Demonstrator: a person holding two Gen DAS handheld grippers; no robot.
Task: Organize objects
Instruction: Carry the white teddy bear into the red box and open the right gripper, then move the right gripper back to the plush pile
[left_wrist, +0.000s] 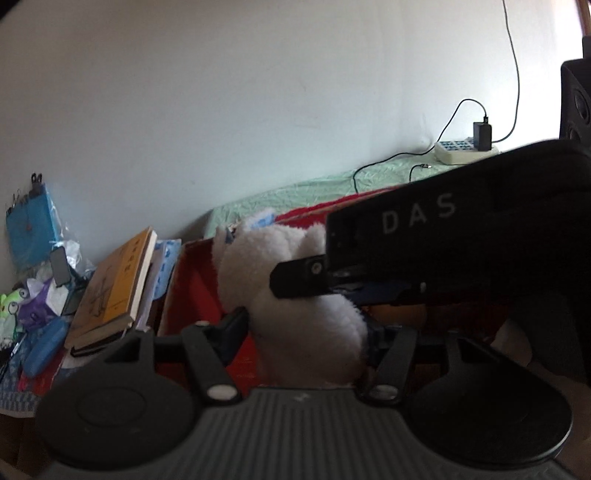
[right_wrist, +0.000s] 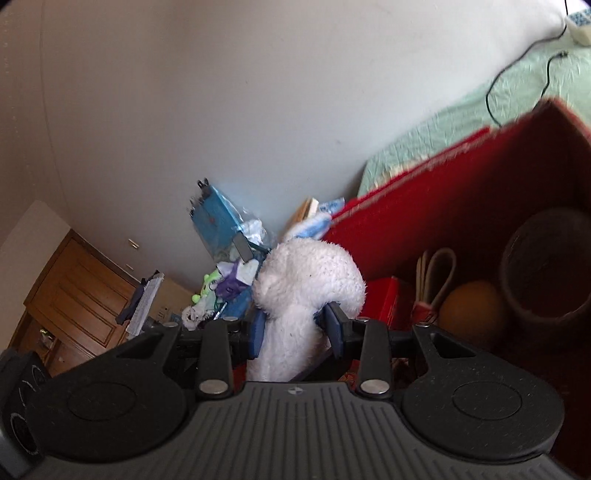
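Observation:
A white plush toy (left_wrist: 295, 291) hangs over the open red box (left_wrist: 192, 284). My left gripper (left_wrist: 306, 326) has its fingers against both sides of the toy's body and is shut on it. In the right wrist view, my right gripper (right_wrist: 295, 328) clamps a narrow part of the same plush toy (right_wrist: 306, 280) between its blue pads (right_wrist: 258, 332). The right gripper's black body (left_wrist: 461, 236) crosses the left wrist view from the right and reaches the toy. The toy's lower end is hidden behind the gripper housings.
The red box (right_wrist: 443, 206) holds an orange ball (right_wrist: 472, 310), a brown cup (right_wrist: 546, 266), cream straps (right_wrist: 436, 280) and a small red carton (right_wrist: 388, 299). Books (left_wrist: 118, 280), a blue case (left_wrist: 44, 347) and small toys crowd the left. A power strip (left_wrist: 465, 149) lies on the green bedspread (left_wrist: 295, 192).

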